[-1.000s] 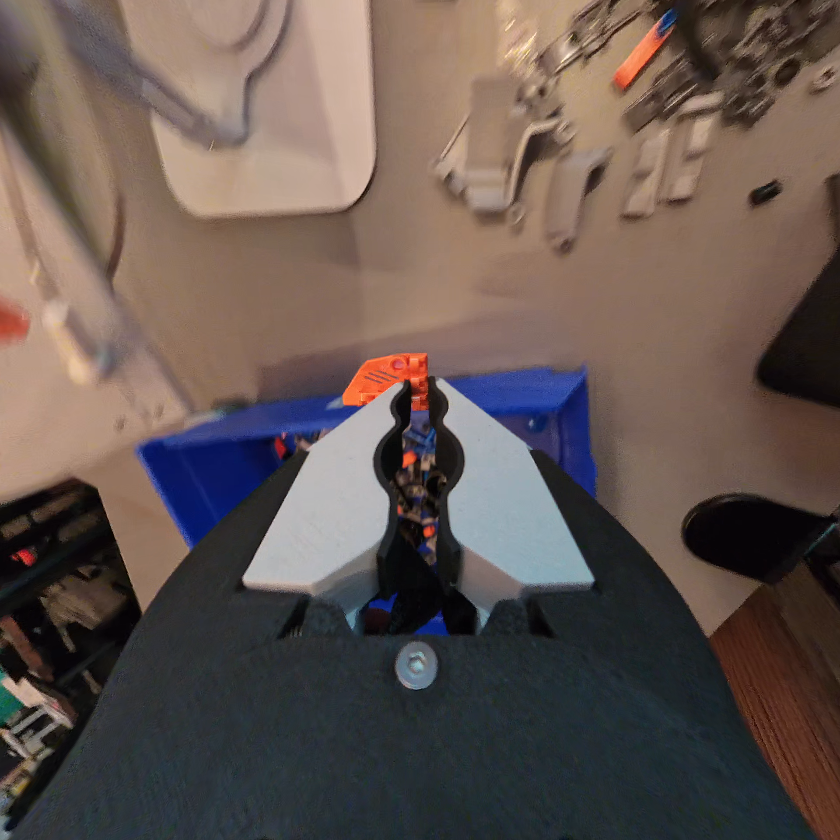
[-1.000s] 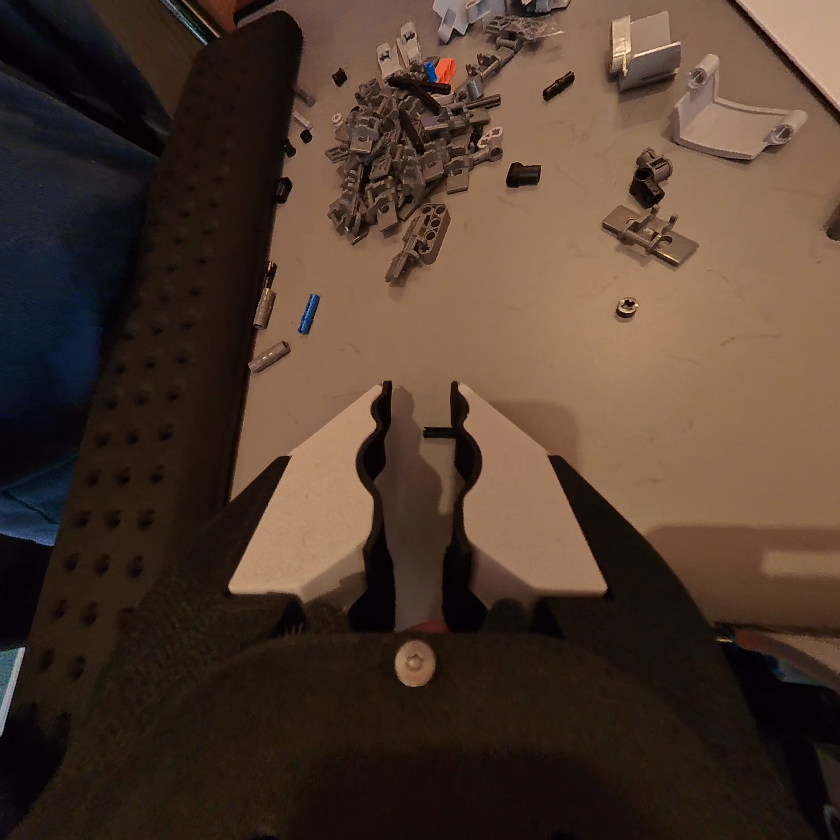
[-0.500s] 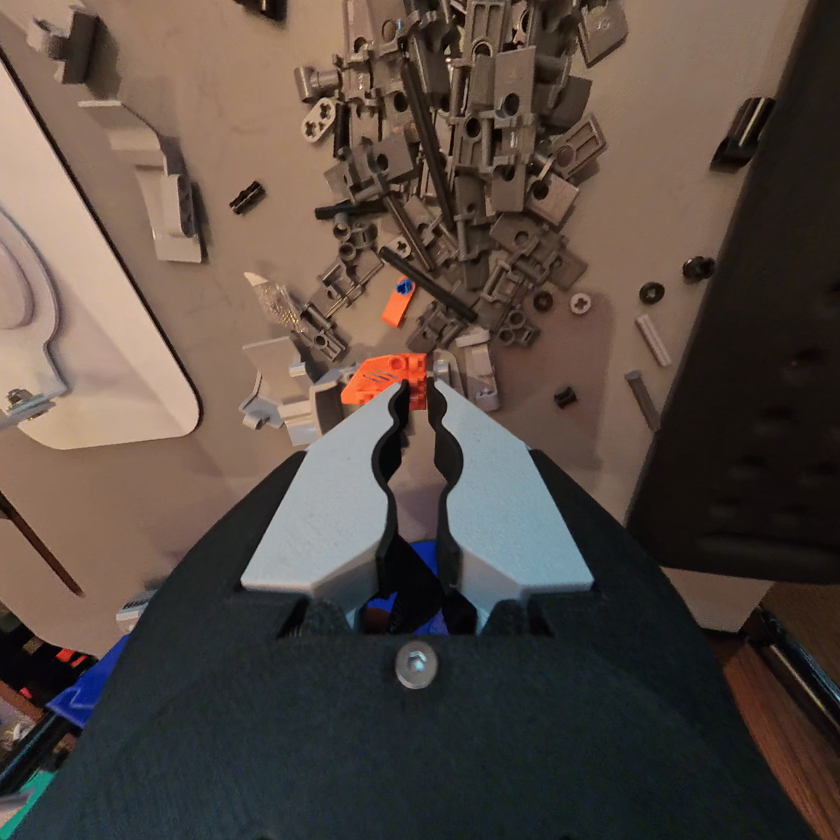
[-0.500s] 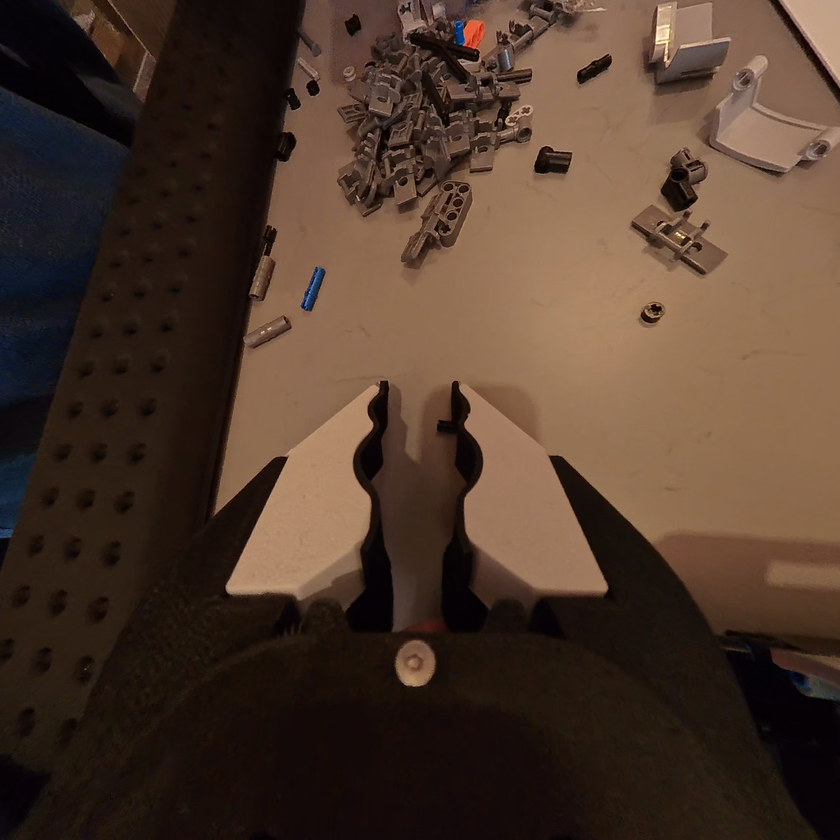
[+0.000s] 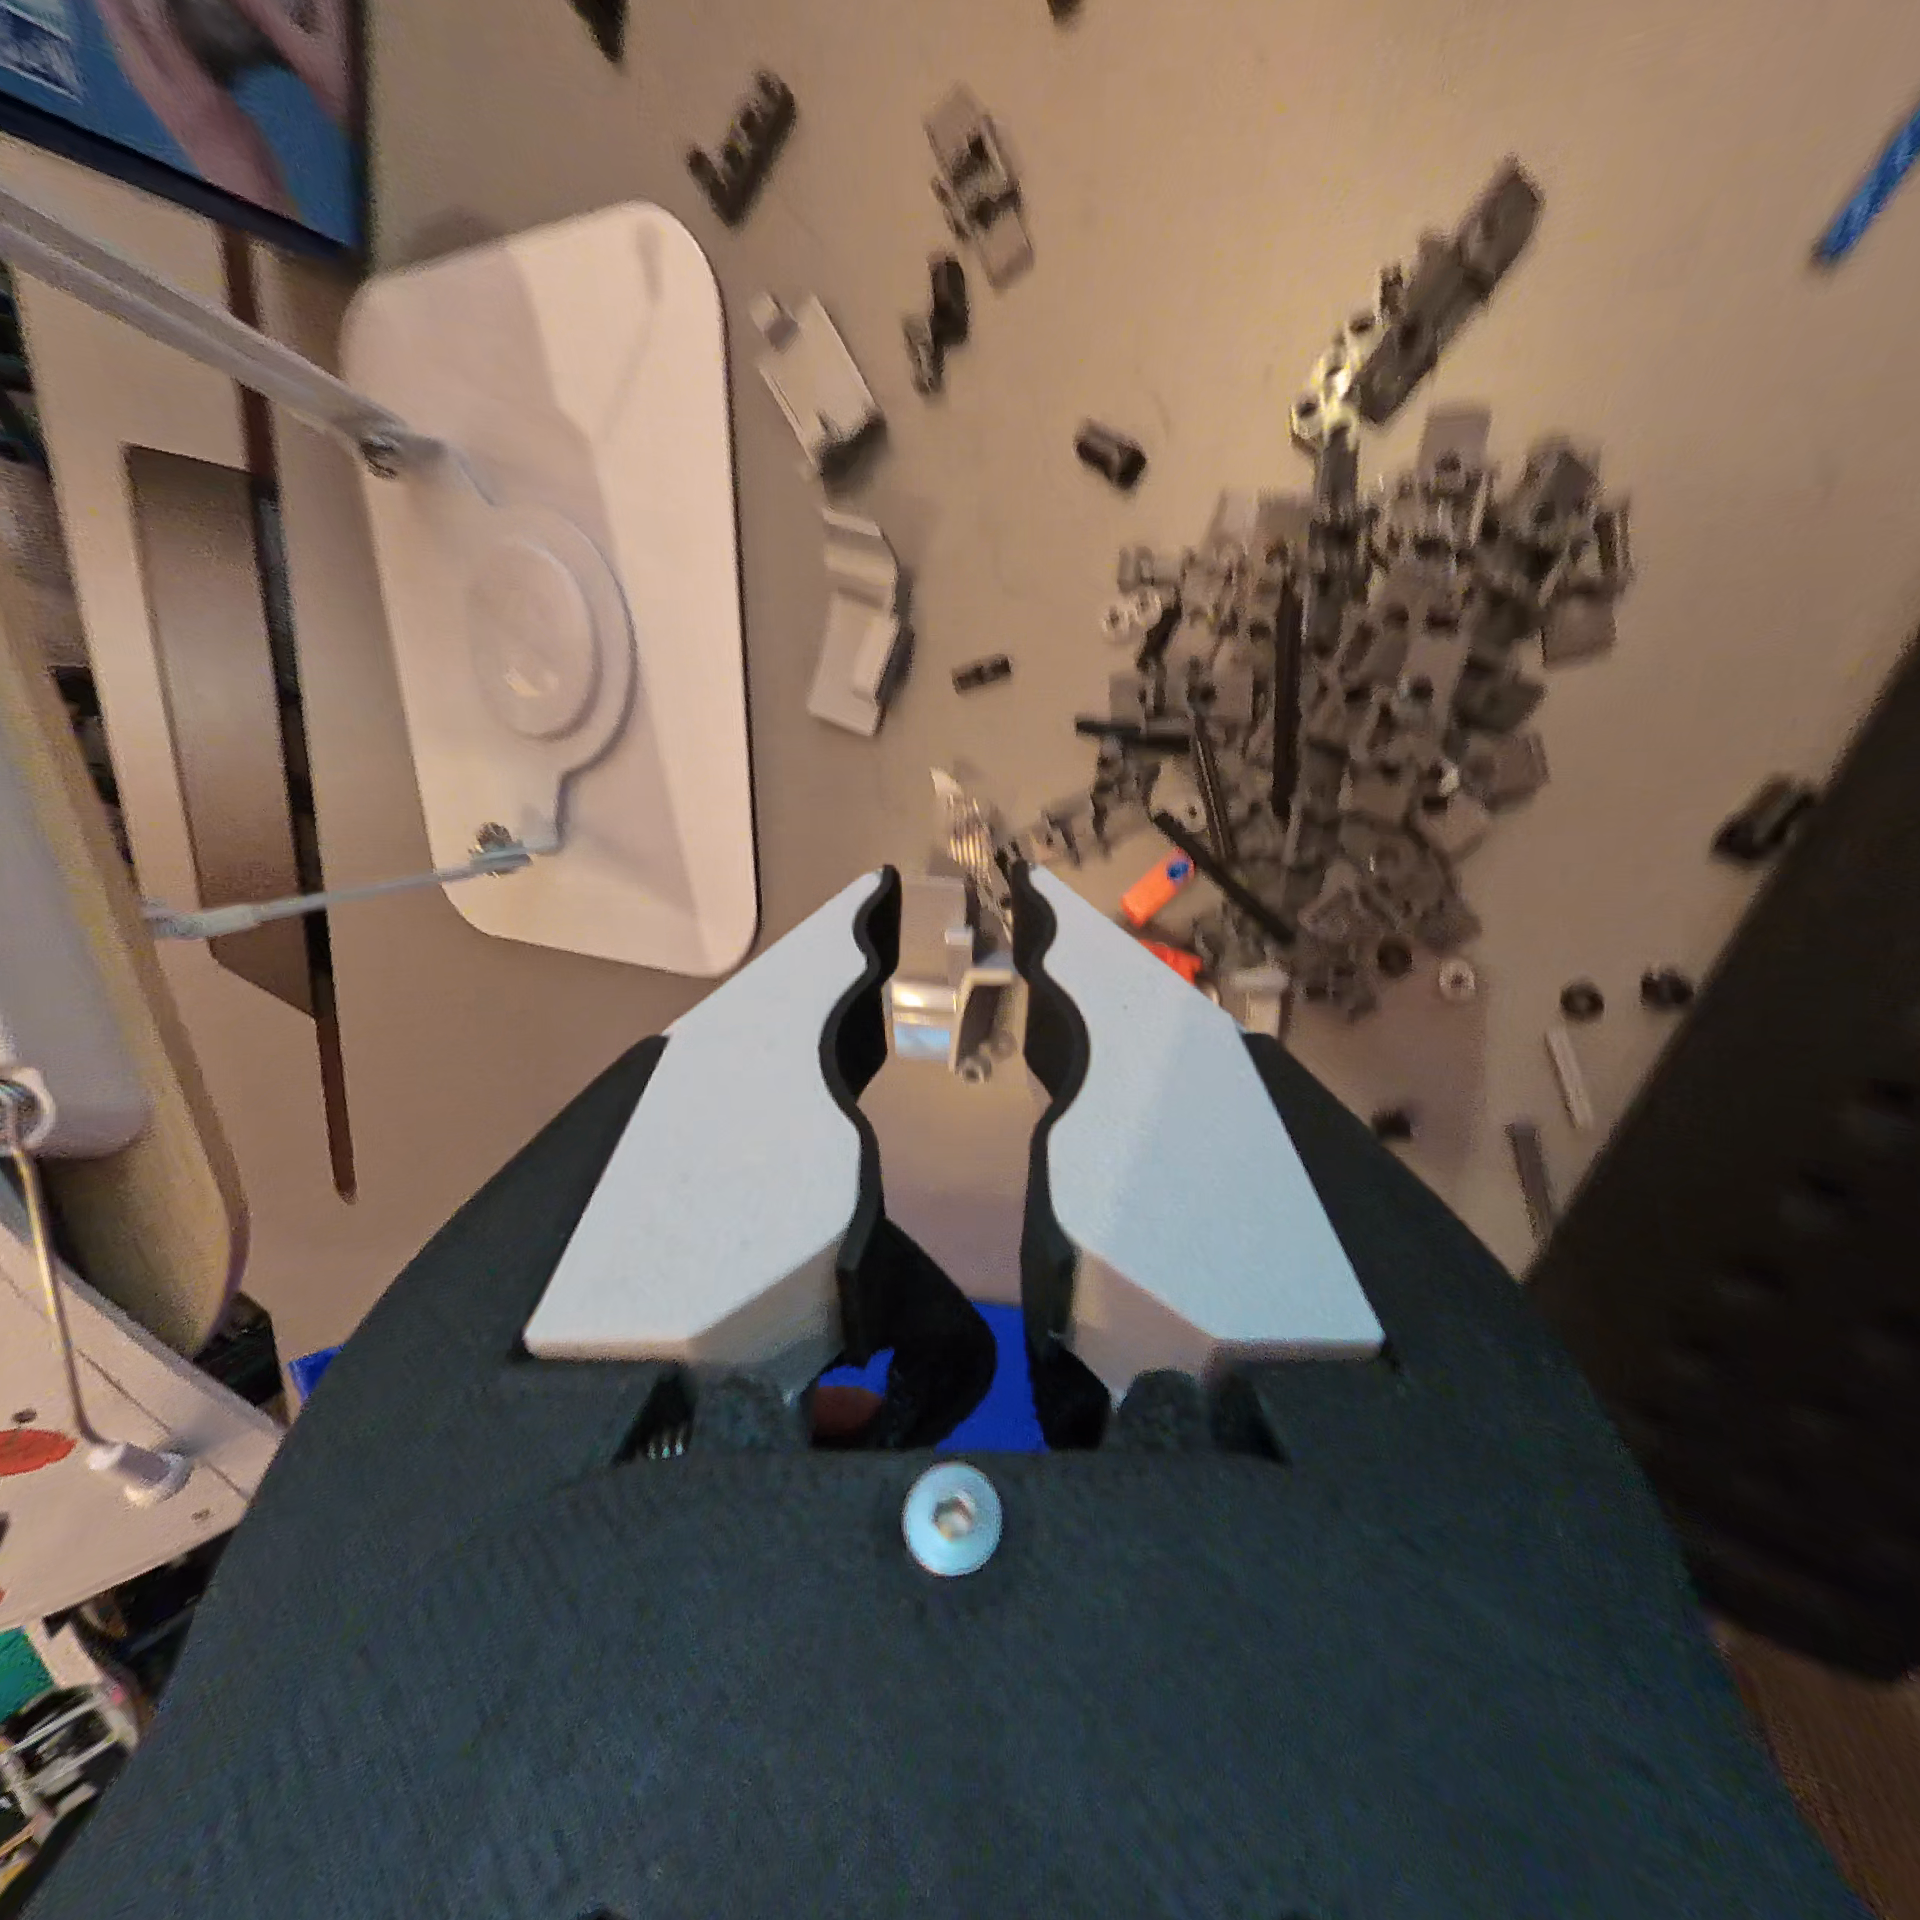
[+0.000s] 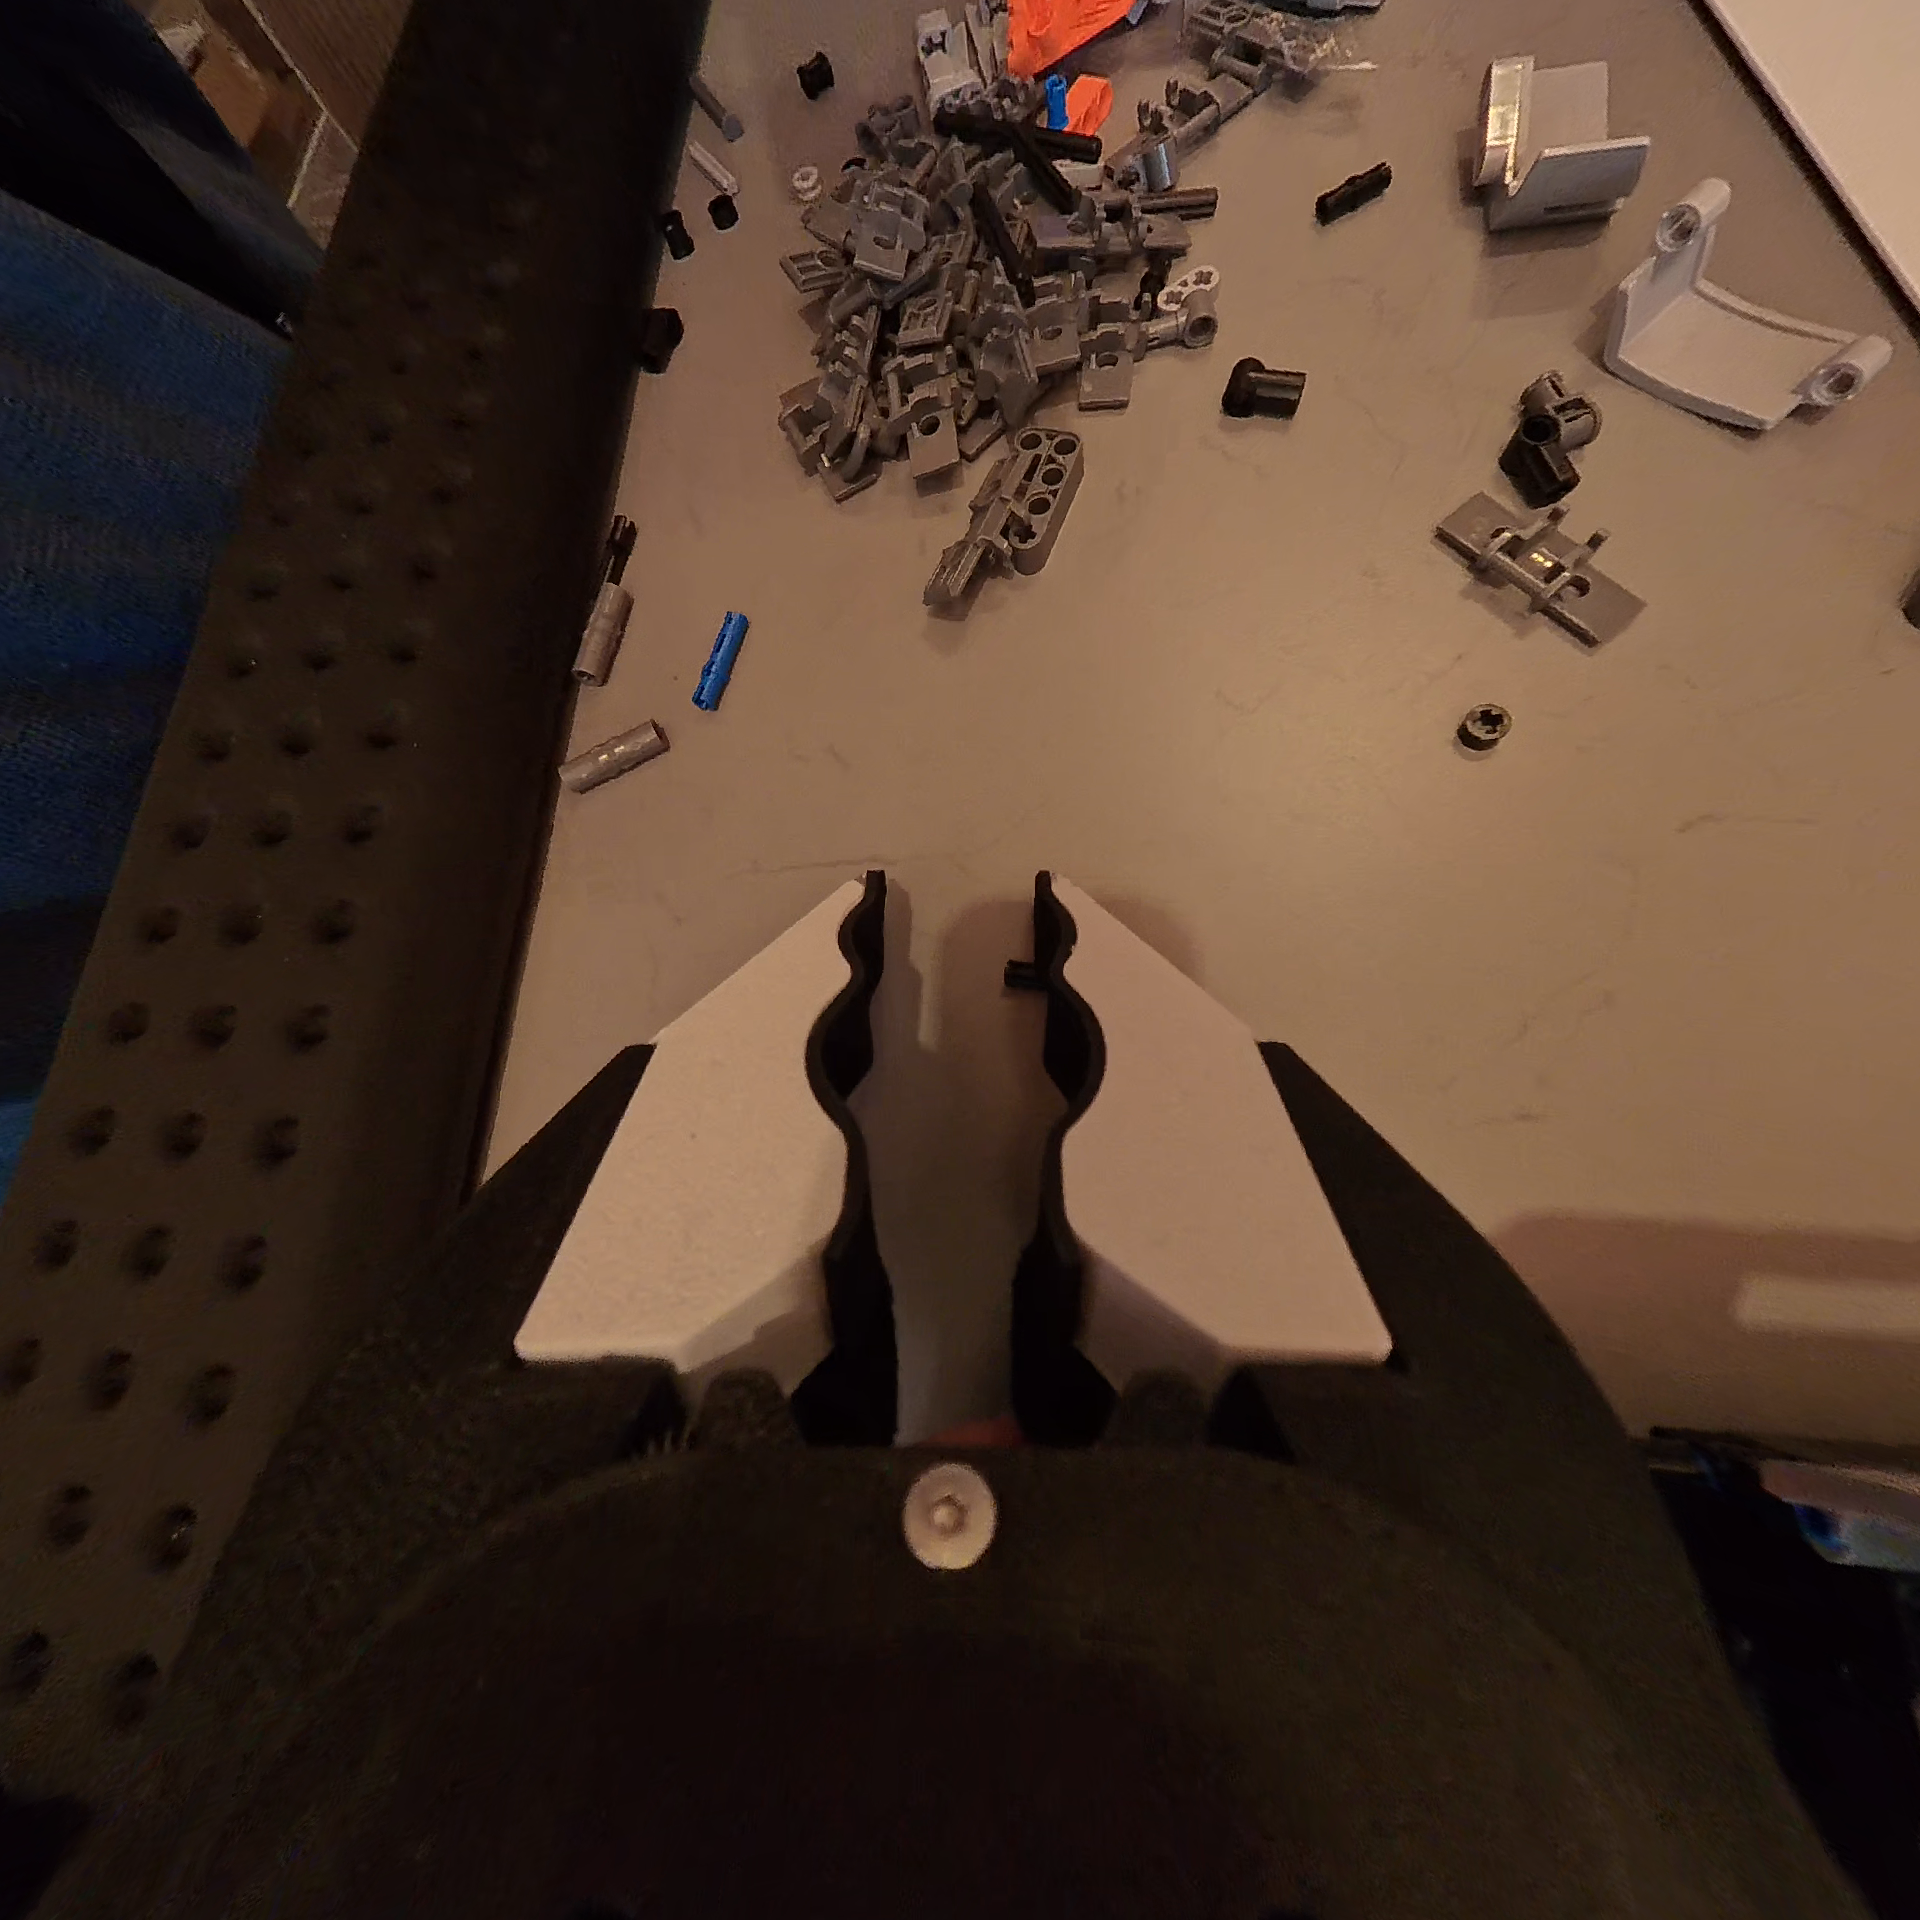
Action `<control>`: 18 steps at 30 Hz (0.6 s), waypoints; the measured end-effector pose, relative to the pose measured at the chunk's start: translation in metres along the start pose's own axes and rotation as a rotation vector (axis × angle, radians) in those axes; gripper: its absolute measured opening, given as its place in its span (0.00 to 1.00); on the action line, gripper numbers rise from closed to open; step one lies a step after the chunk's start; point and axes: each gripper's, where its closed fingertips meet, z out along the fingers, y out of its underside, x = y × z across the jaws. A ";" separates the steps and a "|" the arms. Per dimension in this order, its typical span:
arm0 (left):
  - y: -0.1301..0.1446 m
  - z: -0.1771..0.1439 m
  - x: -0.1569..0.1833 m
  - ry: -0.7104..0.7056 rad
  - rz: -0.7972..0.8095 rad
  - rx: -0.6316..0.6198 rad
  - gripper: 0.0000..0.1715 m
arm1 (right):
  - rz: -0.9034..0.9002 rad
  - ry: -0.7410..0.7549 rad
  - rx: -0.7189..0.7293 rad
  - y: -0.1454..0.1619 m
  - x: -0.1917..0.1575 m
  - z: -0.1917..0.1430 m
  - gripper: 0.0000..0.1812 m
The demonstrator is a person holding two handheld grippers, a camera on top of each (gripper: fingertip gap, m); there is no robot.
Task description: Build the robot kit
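Note:
My left gripper [image 5: 951, 883] is open and empty above the grey tabletop. A light grey angular piece [image 5: 935, 1003] lies below, between the fingers. An orange piece [image 5: 1179, 961] lies just right of the right finger, beside another orange piece [image 5: 1153, 888], at the edge of a pile of grey building pieces [image 5: 1371, 707]. My right gripper [image 6: 956, 883] is open over bare table. A small black pin [image 6: 1023, 974] sticks out from its right finger's inner face. The same pile [image 6: 977, 301] lies ahead, with orange pieces [image 6: 1049, 31] at its far side.
A white tray [image 5: 561, 582] lies left of the pile. A black perforated beam [image 6: 343, 623] runs along the table's left side. Loose pieces lie around: a blue pin [image 6: 719, 660], grey pins [image 6: 613, 756], a curved light grey panel [image 6: 1735, 343]. A blue bin [image 5: 987, 1382] shows under the left gripper. Across from one pair of fingers to the other is roughly 20 cm. About 7 cm separates my right fingertips from the blue pin [image 6: 719, 660].
My left gripper carried the orange piece from the blue bin to the pile, then opened and let it go. My right gripper stayed open and crept toward the pile.

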 end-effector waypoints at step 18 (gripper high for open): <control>0.013 0.020 0.034 -0.290 -0.321 0.447 0.16 | 0.092 0.042 0.061 -0.005 0.013 -0.007 0.15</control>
